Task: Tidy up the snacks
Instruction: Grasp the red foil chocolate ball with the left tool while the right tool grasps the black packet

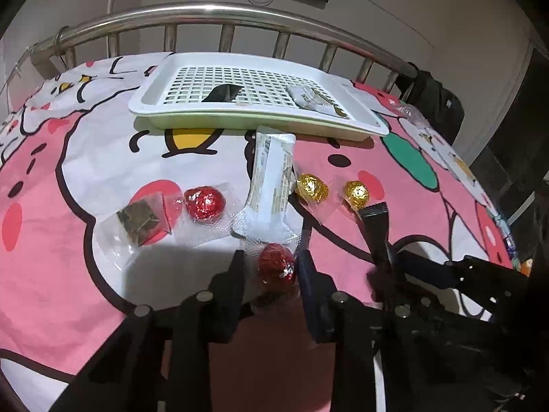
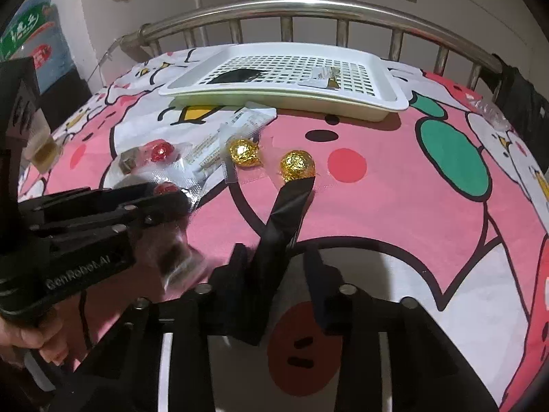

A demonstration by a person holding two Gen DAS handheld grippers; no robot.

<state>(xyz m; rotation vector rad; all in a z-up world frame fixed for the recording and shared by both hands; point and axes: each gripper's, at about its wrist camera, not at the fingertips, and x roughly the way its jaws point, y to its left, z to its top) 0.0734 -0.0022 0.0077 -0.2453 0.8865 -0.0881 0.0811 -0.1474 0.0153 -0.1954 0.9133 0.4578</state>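
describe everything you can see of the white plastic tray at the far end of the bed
The white plastic tray is rectangular and shallow, with a raised rim and a slotted grid floor. It lies flat on the pink cartoon bedsheet, near the metal bed rail. Inside lie a black wrapper and a pale wrapped snack, apart from each other.
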